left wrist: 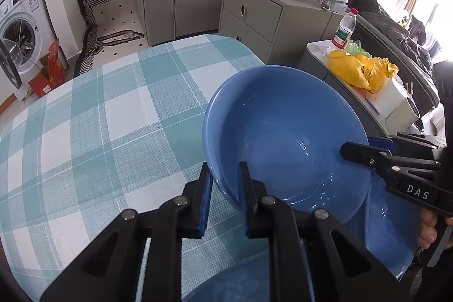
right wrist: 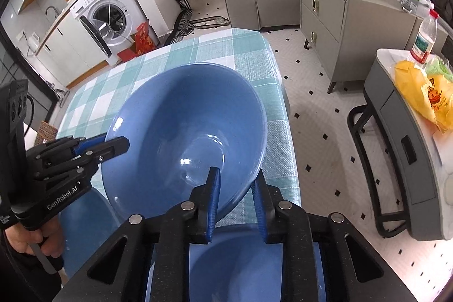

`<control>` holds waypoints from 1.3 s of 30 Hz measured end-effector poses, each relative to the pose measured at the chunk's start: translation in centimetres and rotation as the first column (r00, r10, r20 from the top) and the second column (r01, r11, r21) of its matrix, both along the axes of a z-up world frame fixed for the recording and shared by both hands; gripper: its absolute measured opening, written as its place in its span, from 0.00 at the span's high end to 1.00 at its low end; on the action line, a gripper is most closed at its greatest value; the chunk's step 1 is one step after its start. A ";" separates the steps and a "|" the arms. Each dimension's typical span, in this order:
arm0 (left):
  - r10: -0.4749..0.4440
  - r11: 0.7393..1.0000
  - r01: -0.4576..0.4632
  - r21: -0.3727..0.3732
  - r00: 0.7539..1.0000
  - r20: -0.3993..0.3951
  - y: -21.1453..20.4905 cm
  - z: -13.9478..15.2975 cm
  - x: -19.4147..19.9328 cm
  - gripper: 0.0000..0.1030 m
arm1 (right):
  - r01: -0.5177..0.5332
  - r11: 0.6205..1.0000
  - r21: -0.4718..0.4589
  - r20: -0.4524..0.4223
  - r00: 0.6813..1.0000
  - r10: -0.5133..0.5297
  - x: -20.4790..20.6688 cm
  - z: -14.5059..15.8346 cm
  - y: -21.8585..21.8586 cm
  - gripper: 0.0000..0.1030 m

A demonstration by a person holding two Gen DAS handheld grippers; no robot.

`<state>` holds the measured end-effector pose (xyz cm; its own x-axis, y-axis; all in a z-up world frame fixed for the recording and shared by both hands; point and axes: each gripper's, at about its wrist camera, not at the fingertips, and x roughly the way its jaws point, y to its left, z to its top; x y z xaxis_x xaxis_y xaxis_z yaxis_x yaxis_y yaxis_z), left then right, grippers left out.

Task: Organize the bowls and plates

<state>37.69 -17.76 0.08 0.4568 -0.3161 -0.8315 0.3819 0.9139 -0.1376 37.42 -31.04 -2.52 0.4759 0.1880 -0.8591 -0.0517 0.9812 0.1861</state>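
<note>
**Ana:** Over the near right corner of the table (left wrist: 99, 109), which wears a teal-and-white checked cloth, what are we looking at?

**Ben:** A big blue bowl (left wrist: 283, 137), lifted and tilted, with other blue dishes (right wrist: 240, 259) below it at the near edge; I cannot tell whether those are plates or bowls. Its mouth faces up and toward the near side. A round bowl has no real long axis, so what matters is the axis through its mouth, and that leans off vertical.

**Ana:** Who has it?

**Ben:** Both. The left gripper (left wrist: 225, 188) is clenched on the rim on its own side, one finger inside the wall and one outside. The right gripper (right wrist: 236, 194) pinches the opposite rim the same way, seen close in the right wrist view and side-on in the left one.

**Ana:** How will it handle?

**Ben:** My judgement: glazed ceramic or something like it, so stiff, fairly heavy for its size, slick under the pads and breakable if dropped. The rim is the only sensible hold, and two opposite grips keep it from swinging.

**Ana:** Risk?

**Ben:** If either hand twists or eases off, the glossy wall could slide out and land on the dishes beneath. I would level it before lowering.

**Ana:** And the small stuff?

**Ben:** A water bottle (left wrist: 344, 29) and a yellow bag (left wrist: 362, 70) sit on a side unit, well apart from the table.
</note>
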 end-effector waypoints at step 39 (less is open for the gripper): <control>0.006 1.000 -0.005 -0.011 0.991 0.134 0.1 6.2 -3.6 0.86 | 0.010 1.000 -0.022 0.145 0.989 -0.007 -4.9 7.1 0.1 0.80</control>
<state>34.10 -17.70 6.25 0.5658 -0.3216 -0.7592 0.3925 0.9148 -0.0950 32.47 -30.92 4.61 0.5972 0.1651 -0.7849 -0.0681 0.9855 0.1555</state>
